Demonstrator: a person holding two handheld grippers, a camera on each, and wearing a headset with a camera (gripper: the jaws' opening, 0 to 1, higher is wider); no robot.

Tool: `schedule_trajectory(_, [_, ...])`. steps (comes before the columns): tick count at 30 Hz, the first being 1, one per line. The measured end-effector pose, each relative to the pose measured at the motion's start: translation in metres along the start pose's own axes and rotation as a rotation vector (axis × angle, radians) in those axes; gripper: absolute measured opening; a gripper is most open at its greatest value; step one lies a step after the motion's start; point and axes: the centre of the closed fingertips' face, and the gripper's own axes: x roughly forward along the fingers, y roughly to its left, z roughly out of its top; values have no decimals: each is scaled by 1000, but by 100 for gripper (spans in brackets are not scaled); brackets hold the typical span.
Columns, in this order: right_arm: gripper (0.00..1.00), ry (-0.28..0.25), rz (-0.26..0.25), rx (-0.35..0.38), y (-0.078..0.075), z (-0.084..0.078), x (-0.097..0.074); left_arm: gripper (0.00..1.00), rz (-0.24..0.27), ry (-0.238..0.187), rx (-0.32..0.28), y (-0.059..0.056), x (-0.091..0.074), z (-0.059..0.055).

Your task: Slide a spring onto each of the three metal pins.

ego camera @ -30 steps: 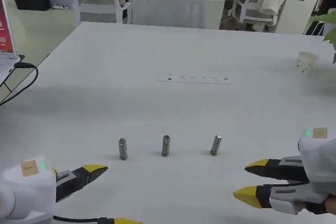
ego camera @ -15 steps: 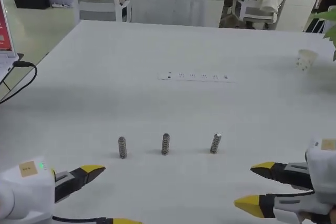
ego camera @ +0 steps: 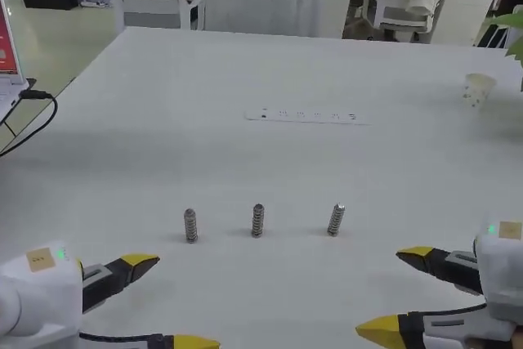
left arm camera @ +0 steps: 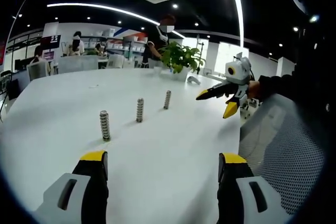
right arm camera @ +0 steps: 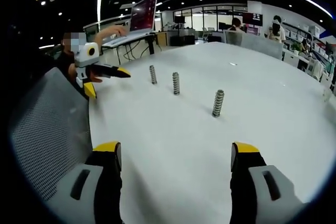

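1. Fingers first. The left gripper (ego camera: 167,302) has its yellow-tipped fingers (left arm camera: 94,157) spread wide apart with nothing between them. Same deal on the right gripper (ego camera: 394,292): fingers (right arm camera: 108,148) apart and empty.
2. Both hover low over the near edge of the counter (ego camera: 245,63), one on each side, well apart from the springs. My guess is they're parked there because there's nothing left to carry.
3. Further out, the left spring (ego camera: 190,225), middle spring (ego camera: 257,220) and right spring (ego camera: 336,219) stand in a row across the counter. The right one leans a touch.
4. A loose spring wouldn't stand up like that, so I reckon each one is already sleeved on its pin. The pins themselves are too small to make out. No spare spring is lying around either, so the job looks done to me.
5. What each view adds:
   - The head view gives the even spacing of the row. It also shows a socket strip (ego camera: 306,118) and a paper cup (ego camera: 478,89) further back.
   - The left gripper view looks along the row from the side, with the right gripper and a plant (left arm camera: 181,56) beyond.
   - The right gripper view shows the coils of the nearest spring best. It also has the left gripper in front of a laptop (right arm camera: 144,11).
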Motion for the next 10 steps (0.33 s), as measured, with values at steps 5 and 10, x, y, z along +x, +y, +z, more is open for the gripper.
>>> schedule_trajectory(5, [94, -7, -1, 5, 0, 0, 1, 84, -1, 2, -1, 0, 1, -1])
schedule_trajectory(10, [99, -18, -3, 20, 1, 1, 2, 84, 0, -1, -3, 1, 1, -1])
